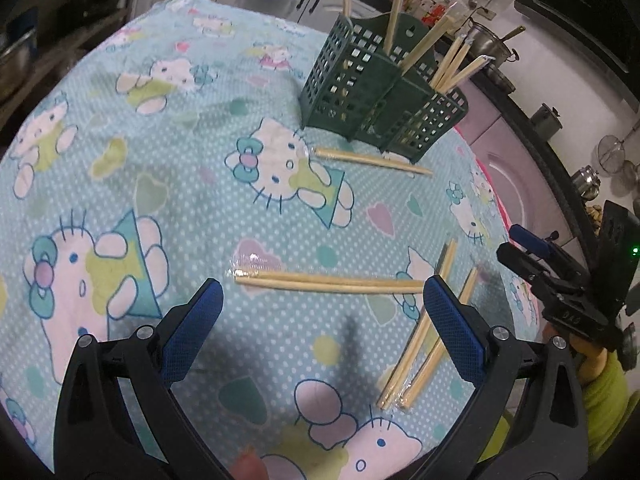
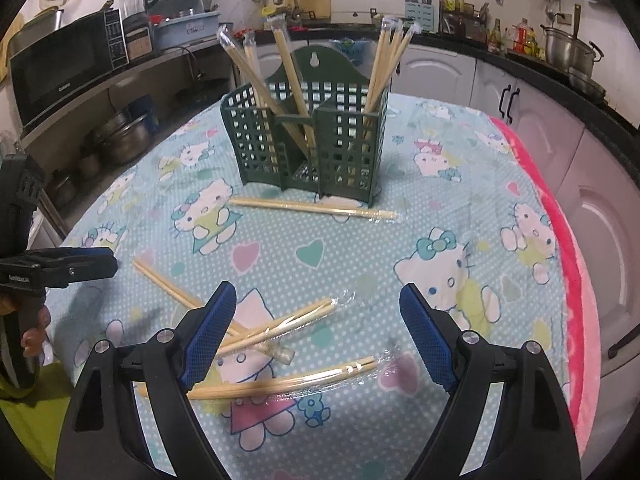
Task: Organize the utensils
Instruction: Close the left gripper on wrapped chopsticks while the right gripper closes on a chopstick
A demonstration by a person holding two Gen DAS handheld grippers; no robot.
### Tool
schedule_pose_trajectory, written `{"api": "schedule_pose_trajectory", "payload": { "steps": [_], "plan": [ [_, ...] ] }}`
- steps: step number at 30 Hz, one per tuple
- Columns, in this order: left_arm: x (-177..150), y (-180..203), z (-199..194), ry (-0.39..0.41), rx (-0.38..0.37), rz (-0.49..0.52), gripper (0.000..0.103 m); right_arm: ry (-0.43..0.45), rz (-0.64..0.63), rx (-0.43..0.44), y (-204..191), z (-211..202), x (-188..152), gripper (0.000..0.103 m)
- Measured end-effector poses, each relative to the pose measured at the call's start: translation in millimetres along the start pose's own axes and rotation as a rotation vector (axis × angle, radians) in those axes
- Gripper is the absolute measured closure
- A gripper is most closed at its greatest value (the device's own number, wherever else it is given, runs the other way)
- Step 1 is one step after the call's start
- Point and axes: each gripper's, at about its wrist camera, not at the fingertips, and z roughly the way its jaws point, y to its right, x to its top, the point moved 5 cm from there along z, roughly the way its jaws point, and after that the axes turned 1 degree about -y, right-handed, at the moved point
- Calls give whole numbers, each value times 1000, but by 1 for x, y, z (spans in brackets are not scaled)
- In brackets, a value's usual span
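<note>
A dark green slotted utensil holder (image 1: 380, 92) (image 2: 308, 144) stands upright on the cartoon-cat tablecloth with several wrapped chopstick pairs standing in it. One pair (image 1: 372, 160) (image 2: 312, 208) lies flat just in front of the holder. My left gripper (image 1: 324, 296) is open, and another pair (image 1: 328, 282) lies crosswise on the cloth between its blue fingertips. My right gripper (image 2: 318, 312) is also open, hovering over two wrapped pairs (image 2: 280, 324) (image 2: 280, 384); nothing is held. Each gripper shows at the edge of the other's view: the right gripper (image 1: 520, 246), the left gripper (image 2: 104, 260).
The tablecloth (image 2: 440, 208) covers a table whose right edge carries a pink towel (image 2: 576, 280). White cabinets (image 2: 532, 120) and a counter with pots run behind and to the right. A microwave (image 2: 68, 68) sits on a shelf at the left.
</note>
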Motion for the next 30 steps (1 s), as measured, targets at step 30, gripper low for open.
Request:
{"api": "schedule_pose_trajectory", "payload": {
  "steps": [30],
  "plan": [
    [21, -32, 33, 13, -1, -163, 34, -159, 170, 105, 18, 57, -7, 38]
  ]
}}
